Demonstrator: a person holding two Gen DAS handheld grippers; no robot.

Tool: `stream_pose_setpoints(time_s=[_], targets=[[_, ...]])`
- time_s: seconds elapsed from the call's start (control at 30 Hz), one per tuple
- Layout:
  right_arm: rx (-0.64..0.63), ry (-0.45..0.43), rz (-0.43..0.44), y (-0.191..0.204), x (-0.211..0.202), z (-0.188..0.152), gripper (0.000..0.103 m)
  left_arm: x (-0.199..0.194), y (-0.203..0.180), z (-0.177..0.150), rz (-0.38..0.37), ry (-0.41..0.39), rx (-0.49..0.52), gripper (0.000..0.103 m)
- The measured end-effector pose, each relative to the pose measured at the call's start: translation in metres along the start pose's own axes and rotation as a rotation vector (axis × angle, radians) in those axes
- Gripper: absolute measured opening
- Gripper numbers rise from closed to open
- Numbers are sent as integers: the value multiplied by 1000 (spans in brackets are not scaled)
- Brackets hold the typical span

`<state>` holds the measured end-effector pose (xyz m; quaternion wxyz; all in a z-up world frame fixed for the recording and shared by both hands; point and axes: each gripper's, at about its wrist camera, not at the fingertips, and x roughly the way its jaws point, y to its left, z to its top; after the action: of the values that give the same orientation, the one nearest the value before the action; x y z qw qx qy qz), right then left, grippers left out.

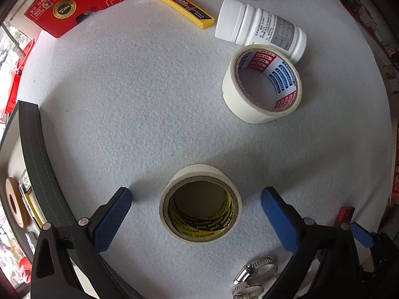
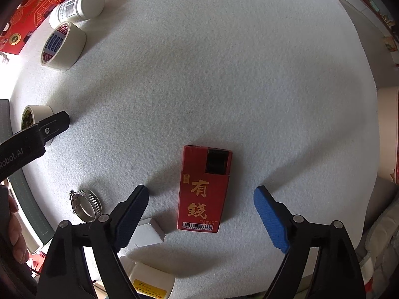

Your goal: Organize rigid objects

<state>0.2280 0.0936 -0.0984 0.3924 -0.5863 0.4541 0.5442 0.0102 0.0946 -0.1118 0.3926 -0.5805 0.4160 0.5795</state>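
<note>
Only from right wrist: red box (image 2: 203, 189)

The tabletop (image 1: 139, 94) is pale grey felt; both tape rolls are cream, the near roll (image 1: 200, 203) lined yellow with black lettering, the far roll (image 1: 261, 84) lined red, white and blue; a red box (image 2: 203, 189) bears gold characters; the tongs' pads (image 1: 279, 220) are textured blue
</note>
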Motion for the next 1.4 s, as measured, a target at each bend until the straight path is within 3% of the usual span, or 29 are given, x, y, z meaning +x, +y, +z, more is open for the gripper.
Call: stream_pose_setpoints(time_s=[0.07, 0.1, 0.13, 0.17, 0.23, 0.3, 0.63, 1.07, 1.4], targets=[[-14, -7, -3, 3, -5, -1, 54, 1, -7, 2, 0, -5, 13, 93], [-25, -7, -5, 4, -8, -1, 48, 0, -11, 2, 0, -13, 28, 89], [-32, -6, -7, 5, -9, -1, 38, -4, -13, 0, 0, -22, 44, 79], [-35, -4, -4, 5, -10, 0, 37, -7, -16, -1, -1, -29, 63, 67], [-38, 4, -3, 4, -11, 1, 37, -12, -20, -3, -5, -32, 92, 52], [-22, 13, 2, 1, -10, 1, 36, -12, -22, -4, -18, -7, 98, 52], [34, 4, 24, -24, -28, -5, 36, -57, -13, -41, -64, -37, 100, 52], [25, -51, 64, -34, -79, -20, 37, -136, 8, -131, -148, -63, 146, 52], [-67, -102, 37, -8, -112, -24, 37, -170, 58, -151, -140, -148, 8, 52]])
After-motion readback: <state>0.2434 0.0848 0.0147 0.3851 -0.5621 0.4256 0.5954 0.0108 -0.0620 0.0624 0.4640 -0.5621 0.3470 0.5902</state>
